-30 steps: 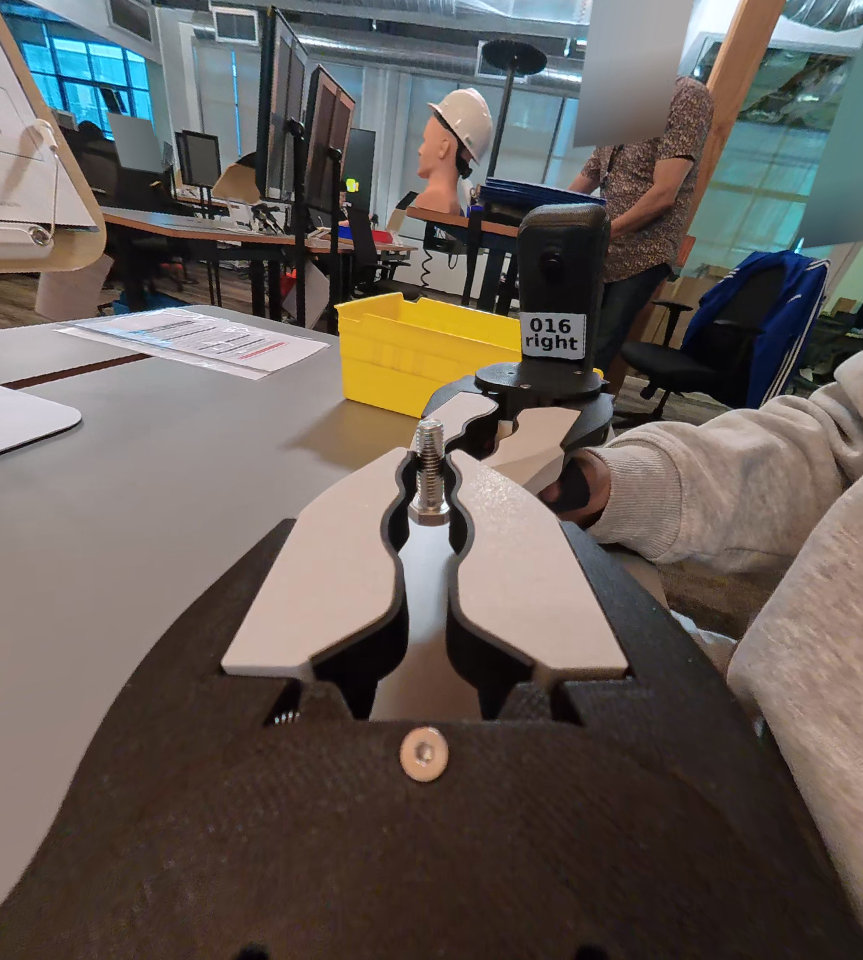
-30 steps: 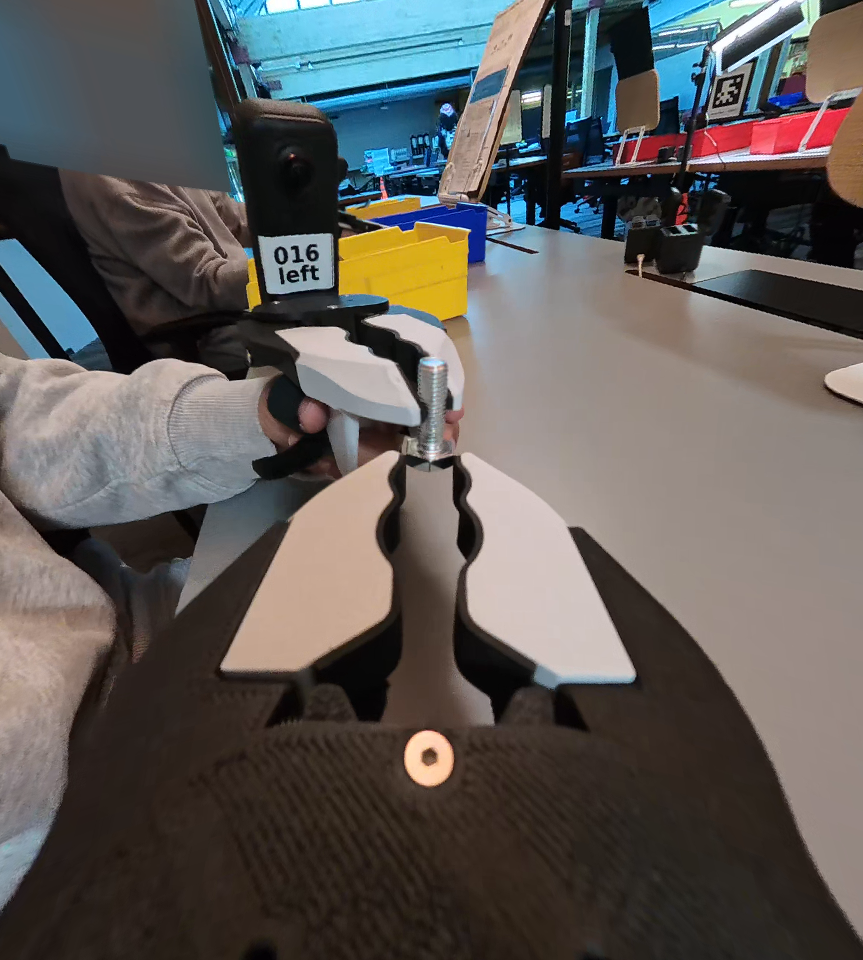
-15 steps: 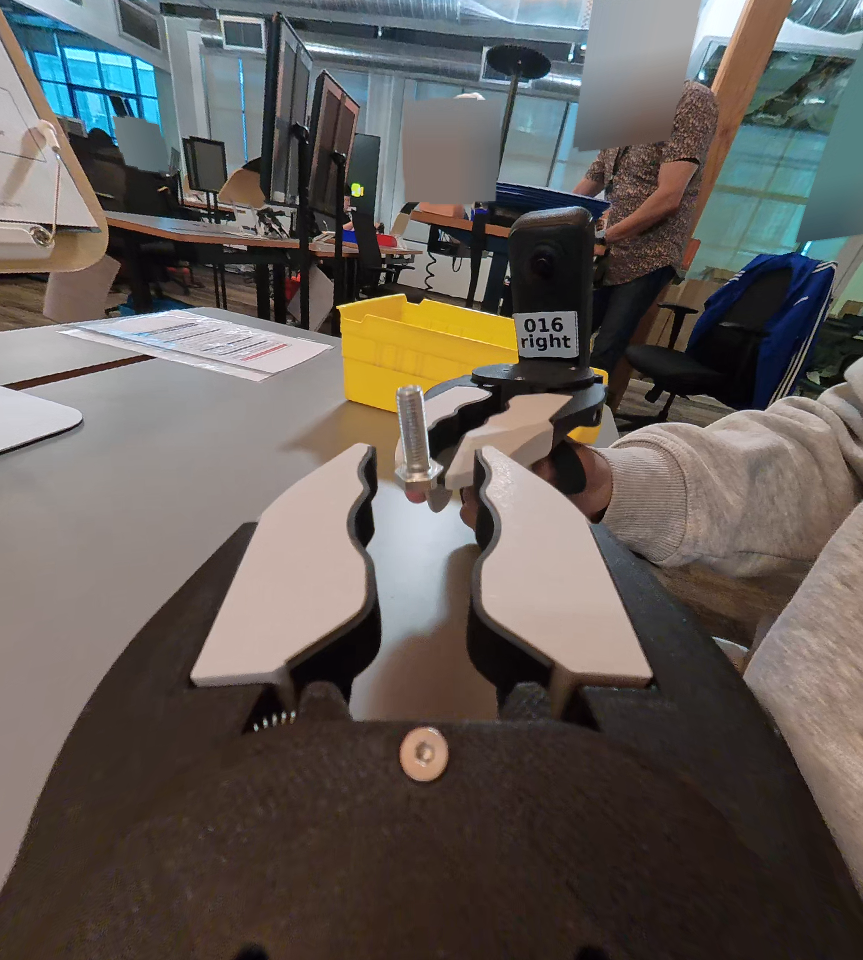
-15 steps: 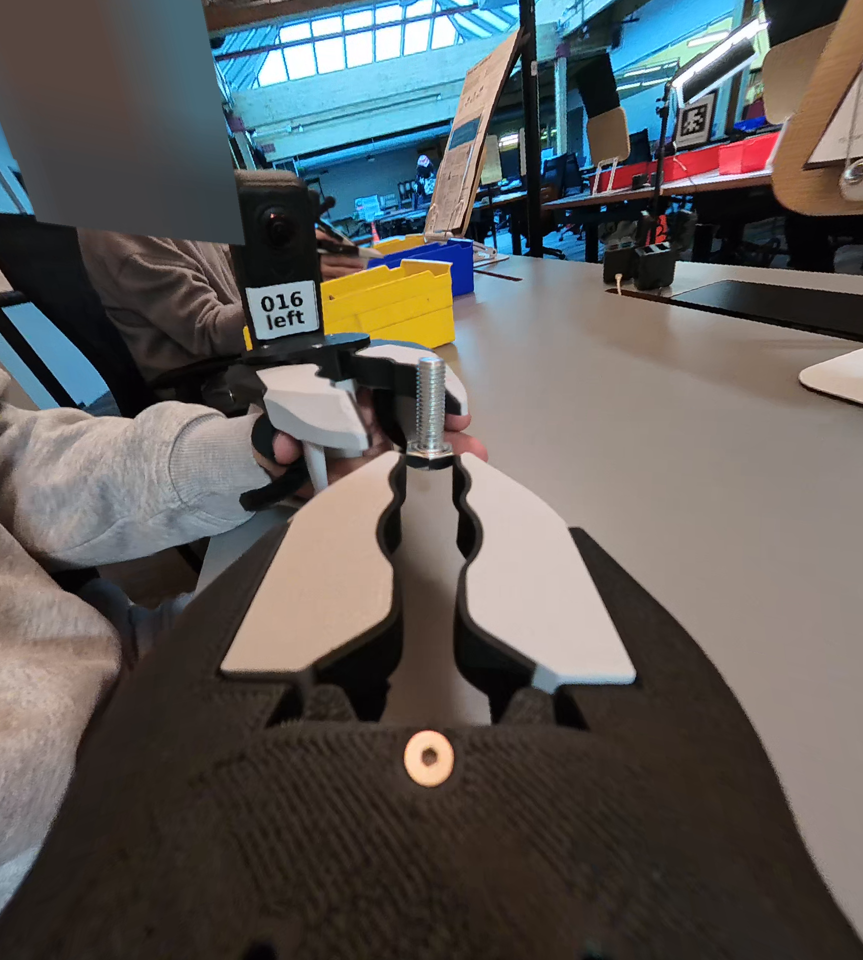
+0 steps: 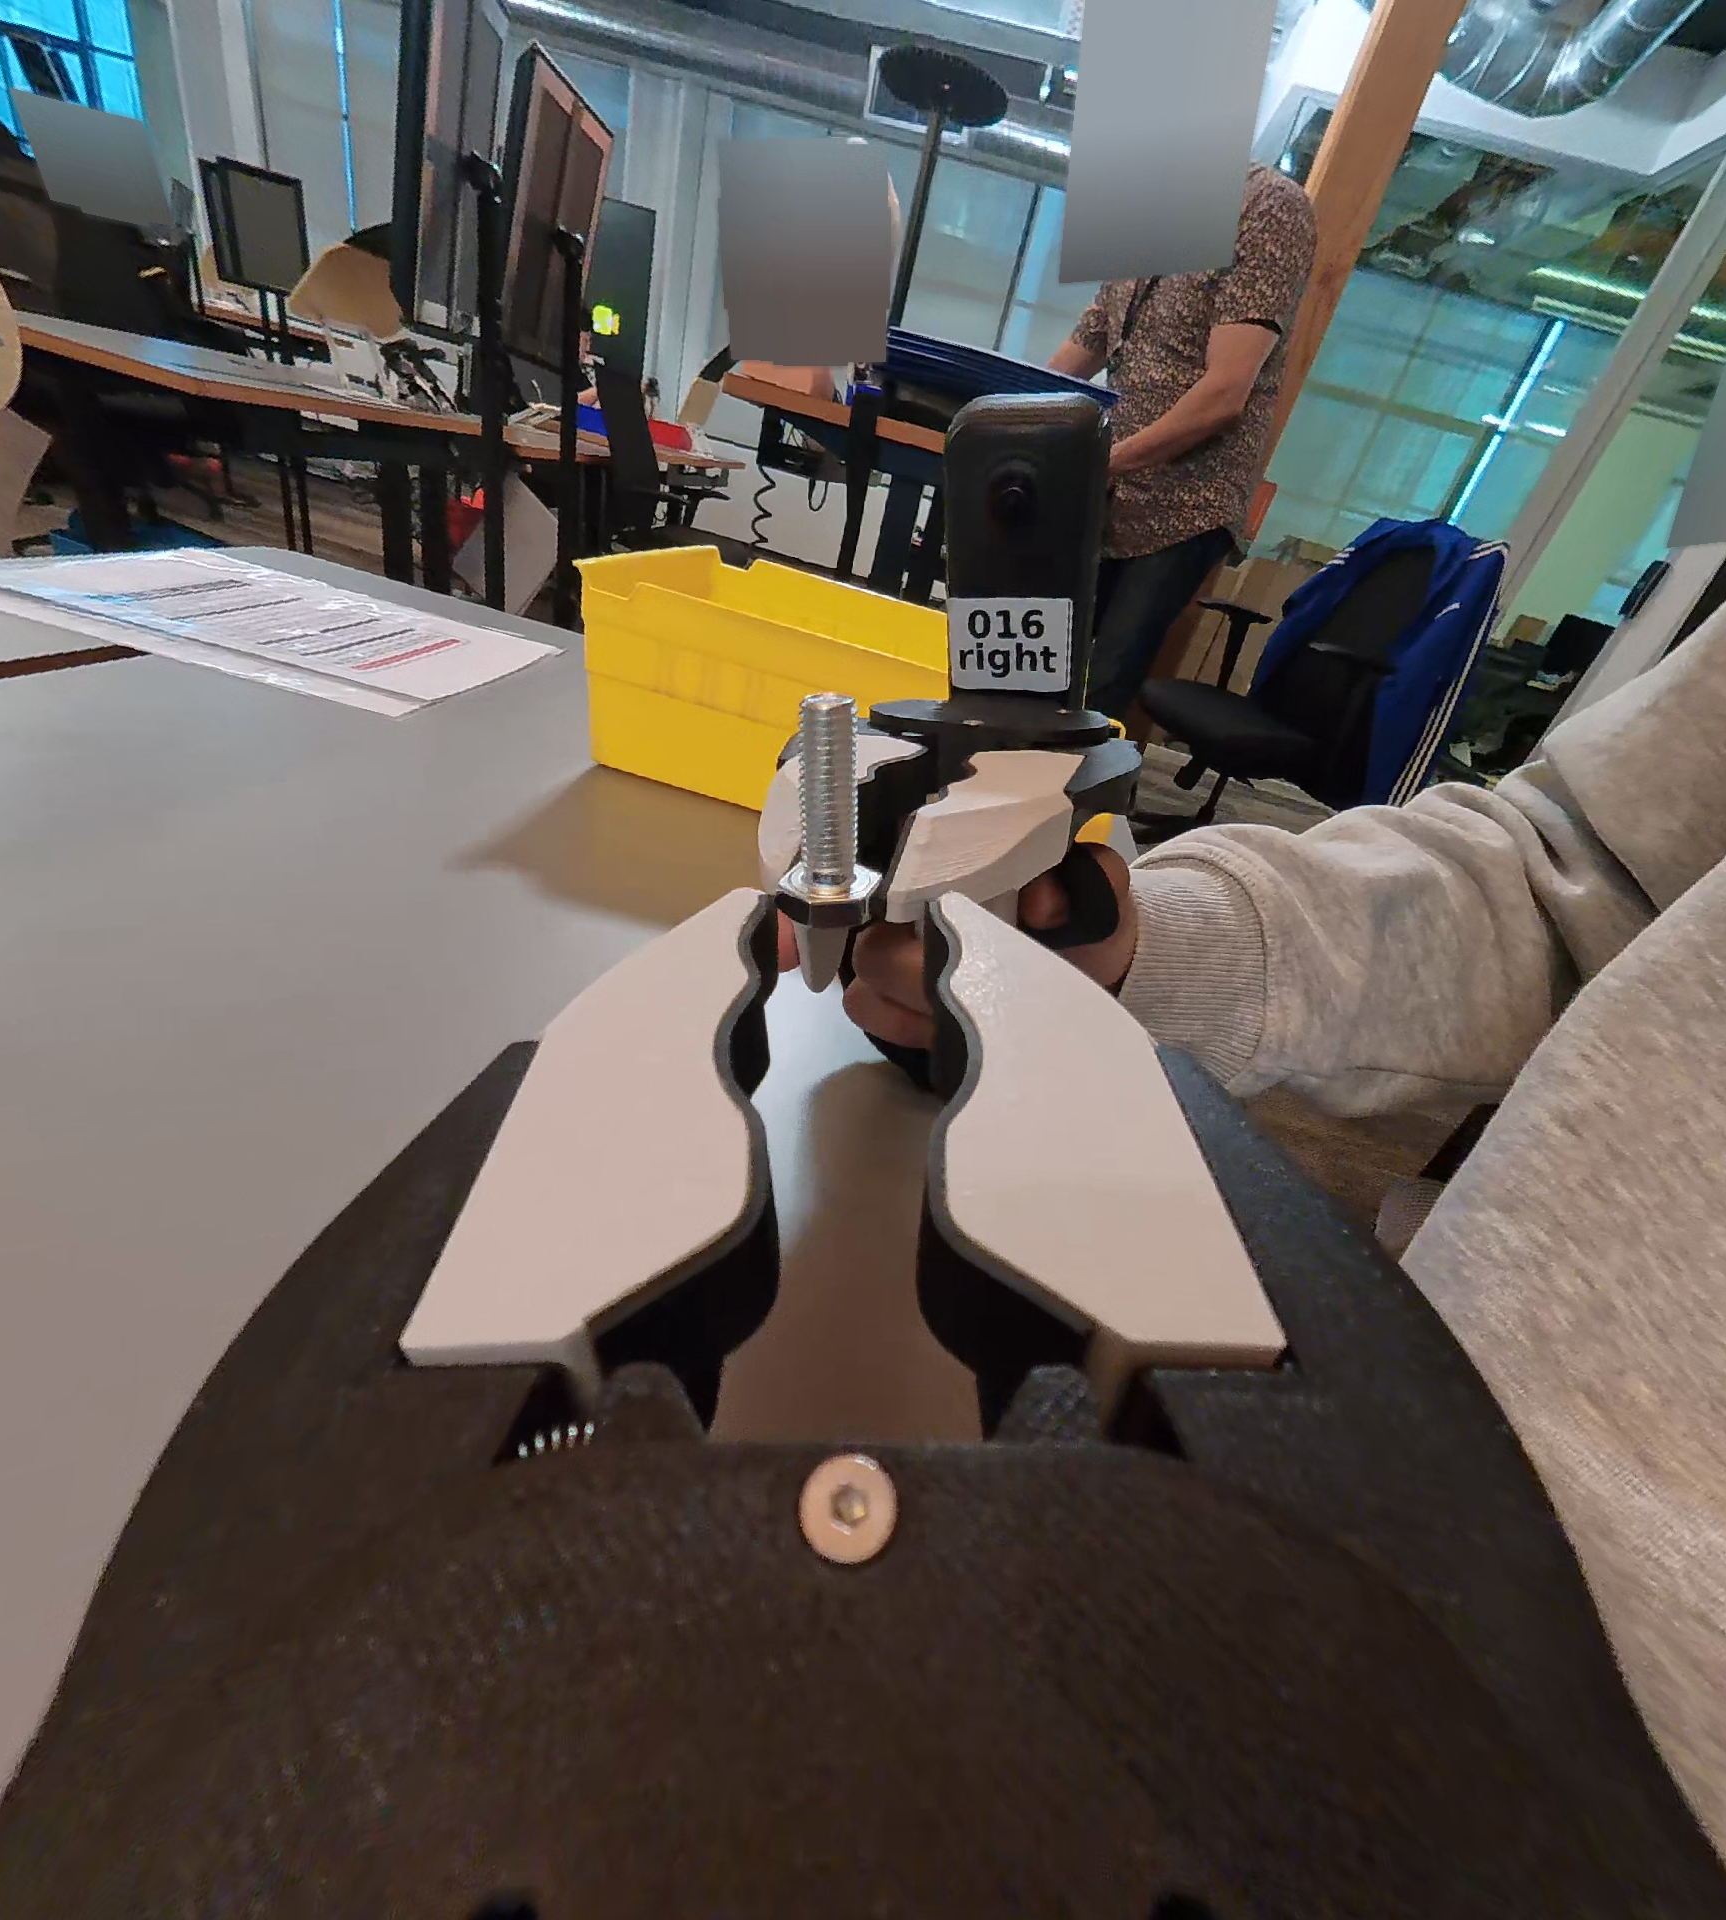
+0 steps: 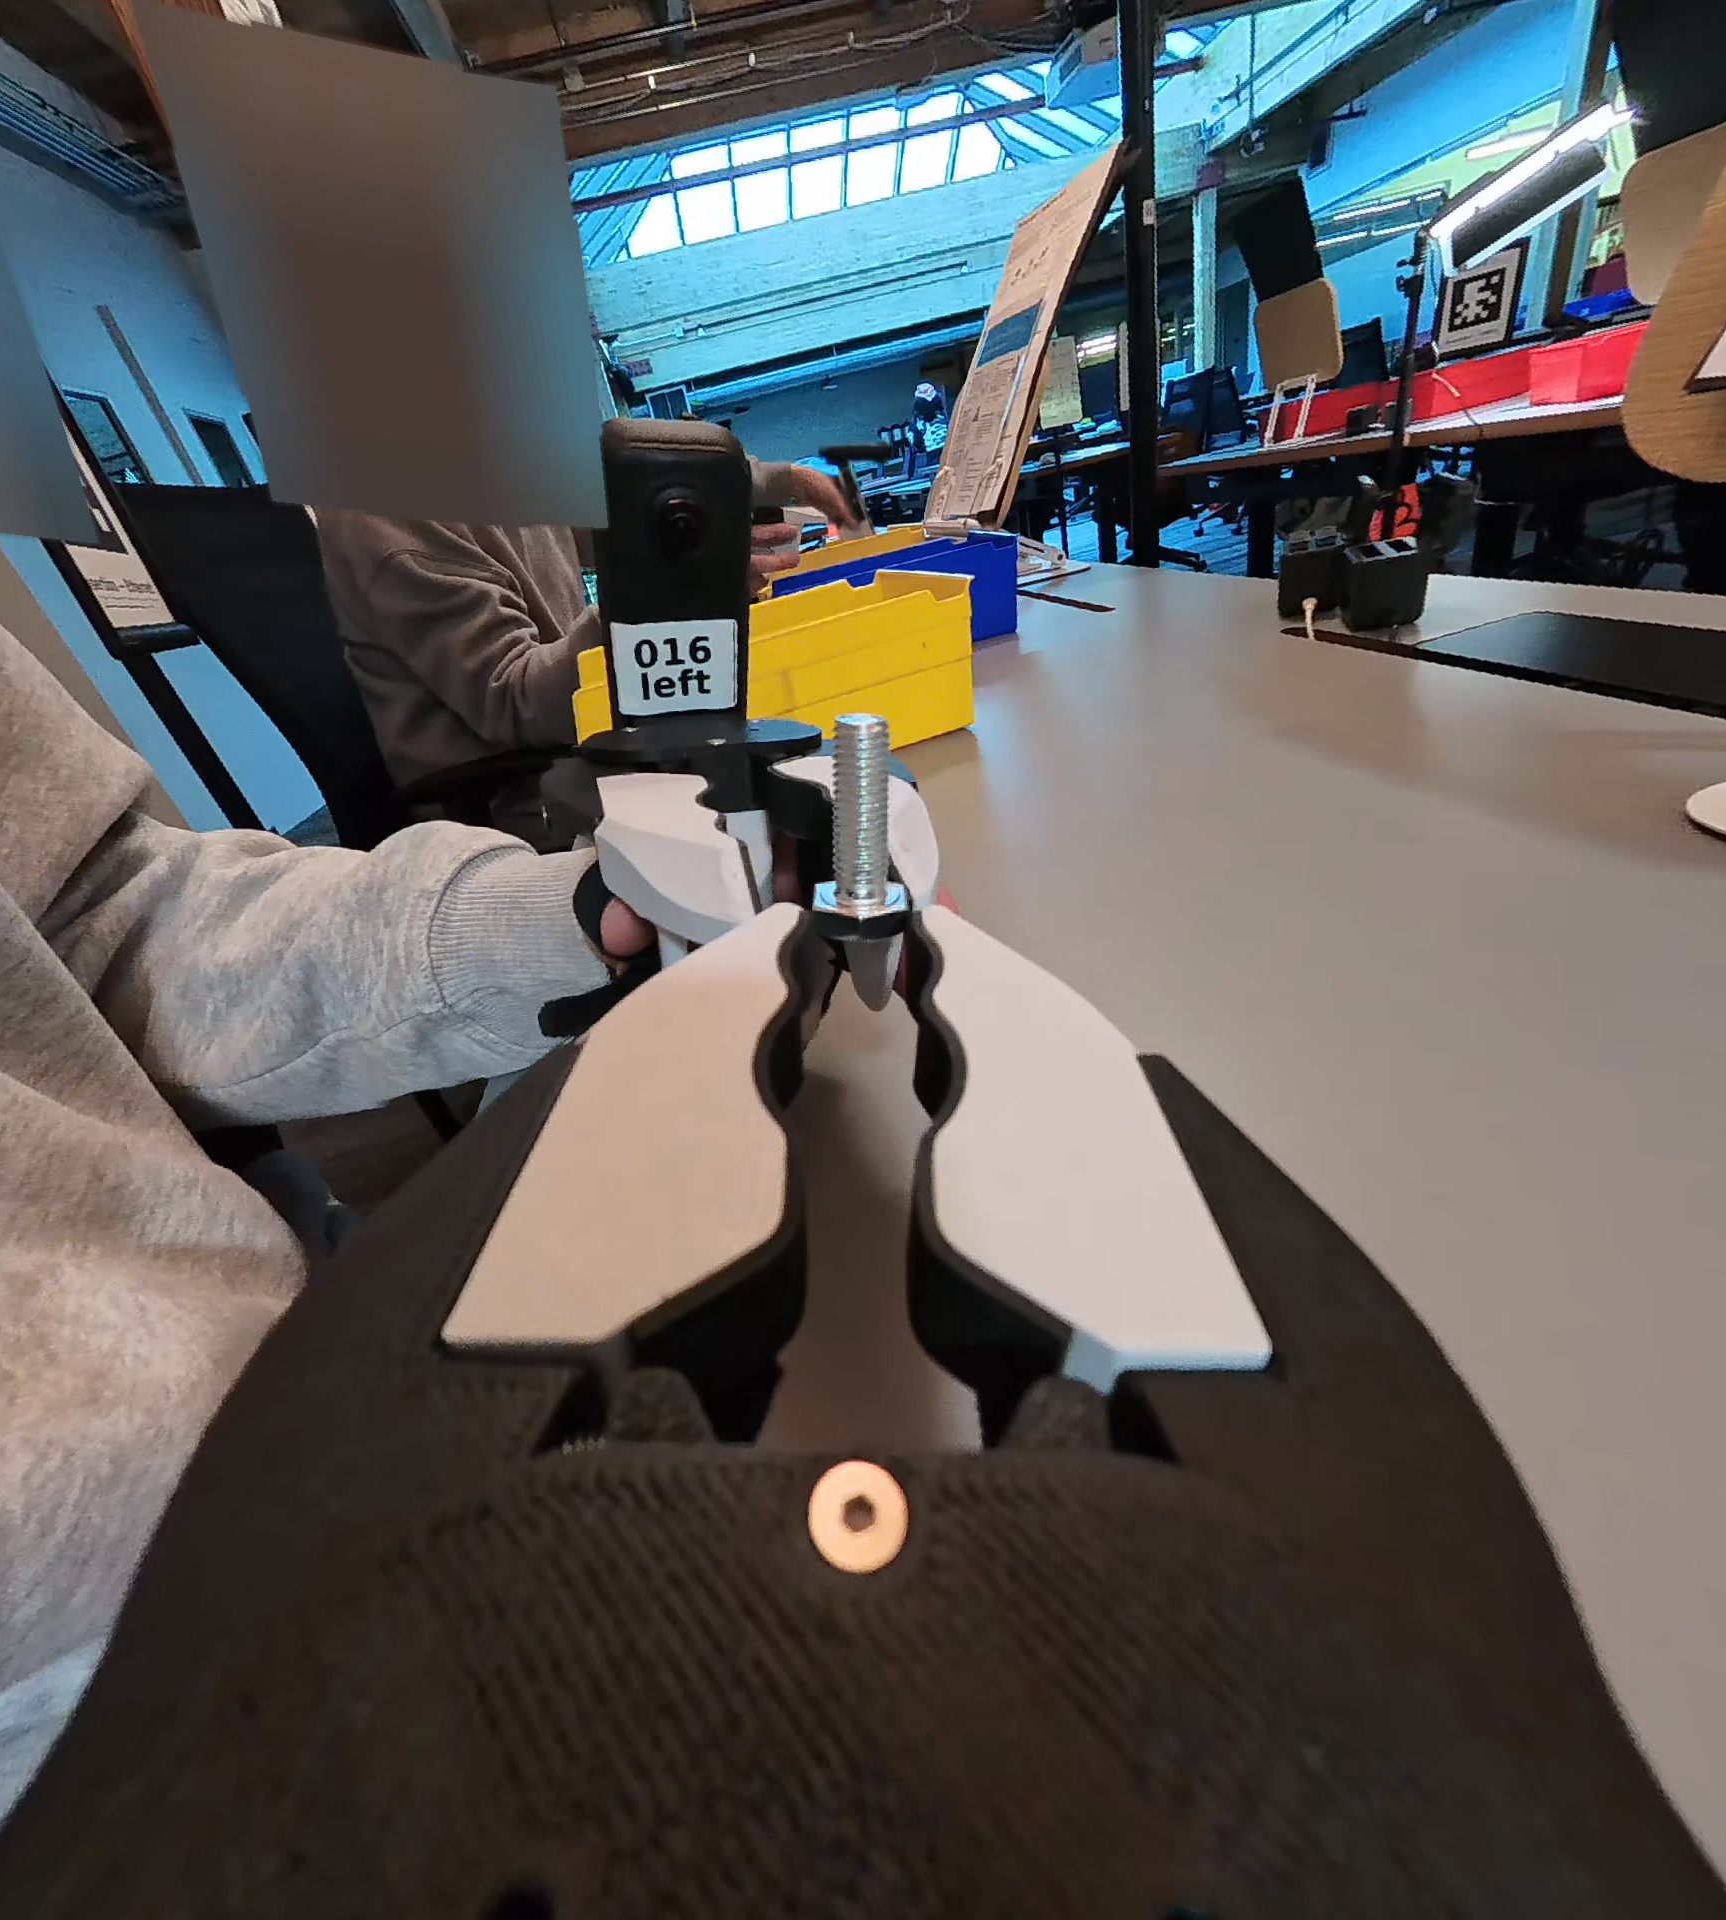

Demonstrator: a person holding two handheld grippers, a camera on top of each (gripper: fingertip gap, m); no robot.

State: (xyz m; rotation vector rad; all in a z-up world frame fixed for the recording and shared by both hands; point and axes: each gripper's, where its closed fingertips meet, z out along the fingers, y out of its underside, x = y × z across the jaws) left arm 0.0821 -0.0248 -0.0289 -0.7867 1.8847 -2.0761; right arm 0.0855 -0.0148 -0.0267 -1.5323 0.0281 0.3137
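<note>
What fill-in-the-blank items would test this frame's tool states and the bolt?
The right tool is ___ on the bolt.
The bolt's threaded end points ___.
The left tool has its jaws ___.
In the left wrist view, the bin on the table is coloured ___.
Missing words: shut; up; open; yellow.

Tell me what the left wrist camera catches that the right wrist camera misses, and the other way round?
Only the left wrist view shows a laminated sheet on the table and a blue jacket on a chair. Only the right wrist view shows a blue bin and red bins. Both show the bolt upright in the right gripper, the open left gripper, and the grey table.
</note>
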